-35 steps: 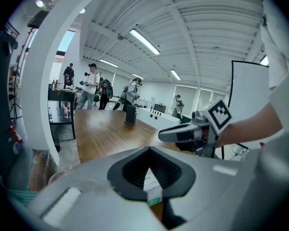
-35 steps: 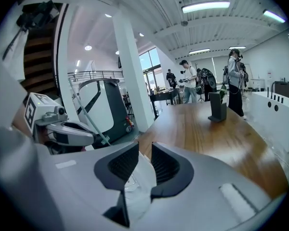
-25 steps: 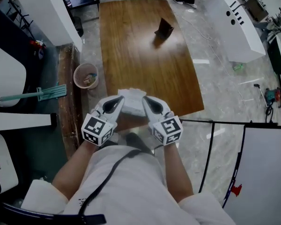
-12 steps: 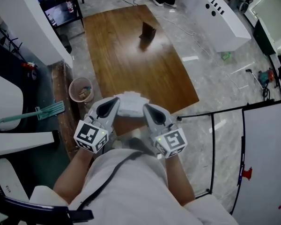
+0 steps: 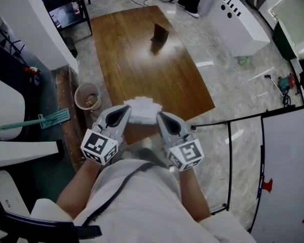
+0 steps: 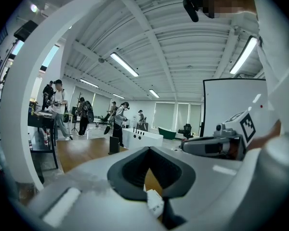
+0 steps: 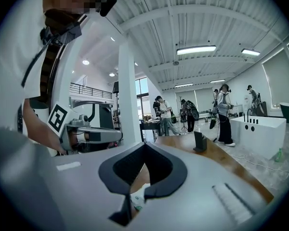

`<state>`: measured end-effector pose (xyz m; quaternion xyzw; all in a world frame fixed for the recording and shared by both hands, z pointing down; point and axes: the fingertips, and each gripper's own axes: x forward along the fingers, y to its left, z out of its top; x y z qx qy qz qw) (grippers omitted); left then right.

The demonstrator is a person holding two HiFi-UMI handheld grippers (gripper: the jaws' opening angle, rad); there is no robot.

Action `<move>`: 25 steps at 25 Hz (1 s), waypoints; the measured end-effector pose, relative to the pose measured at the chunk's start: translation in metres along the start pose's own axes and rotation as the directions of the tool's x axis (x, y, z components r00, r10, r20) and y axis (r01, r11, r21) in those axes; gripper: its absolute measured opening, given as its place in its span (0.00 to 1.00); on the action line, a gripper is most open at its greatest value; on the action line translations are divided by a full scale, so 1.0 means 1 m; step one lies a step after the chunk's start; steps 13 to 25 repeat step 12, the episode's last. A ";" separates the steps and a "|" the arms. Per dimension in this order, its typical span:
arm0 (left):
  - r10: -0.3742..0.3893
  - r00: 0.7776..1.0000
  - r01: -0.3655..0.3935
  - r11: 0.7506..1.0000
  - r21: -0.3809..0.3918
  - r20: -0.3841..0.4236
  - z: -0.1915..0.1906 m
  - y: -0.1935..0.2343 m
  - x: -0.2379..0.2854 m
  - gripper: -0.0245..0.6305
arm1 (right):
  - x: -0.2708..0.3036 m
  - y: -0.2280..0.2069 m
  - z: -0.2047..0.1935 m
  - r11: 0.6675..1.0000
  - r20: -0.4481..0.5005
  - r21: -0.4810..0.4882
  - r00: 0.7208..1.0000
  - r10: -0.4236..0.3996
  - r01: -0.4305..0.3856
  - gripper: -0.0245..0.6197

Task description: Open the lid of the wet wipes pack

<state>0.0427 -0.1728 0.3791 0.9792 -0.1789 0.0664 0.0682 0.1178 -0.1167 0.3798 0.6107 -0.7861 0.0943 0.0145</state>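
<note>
Glossy wooden table (image 5: 137, 59) — soft white wipes pack (image 5: 142, 110)

Wipes pack (image 5: 141, 109) ends hidden under left tongs (image 5: 123, 110), right tongs (image 5: 160, 116); lid state unreadable.

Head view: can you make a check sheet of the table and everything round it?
Surface: glossy brown wooden table.
Job's things: white wet wipes pack, held above the table's near edge; lid not visible.
Clutter: small dark upright stand on the table's far end.
Grippers: left claw and right claw each shut on one end of the pack.
Cables: thin cables on the floor past the table.
Surroundings: round waste bin, teal mop, white cabinet, people far off.
</note>
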 end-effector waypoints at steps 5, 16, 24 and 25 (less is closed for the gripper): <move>0.002 1.000 -0.002 1.000 -0.001 0.007 0.000 -0.003 -0.003 0.04 | -0.003 0.002 0.002 1.000 0.014 0.005 1.000 -0.004 0.004 0.05; 0.010 1.000 -0.010 1.000 -0.006 0.016 0.003 -0.004 -0.005 0.04 | -0.004 0.002 0.009 1.000 0.028 -0.003 1.000 0.002 -0.002 0.05; 0.010 1.000 -0.010 1.000 -0.006 0.016 0.003 -0.004 -0.005 0.04 | -0.004 0.002 0.009 1.000 0.028 -0.003 1.000 0.002 -0.002 0.05; 0.010 1.000 -0.010 1.000 -0.006 0.016 0.003 -0.004 -0.005 0.04 | -0.004 0.002 0.009 1.000 0.028 -0.003 1.000 0.002 -0.002 0.05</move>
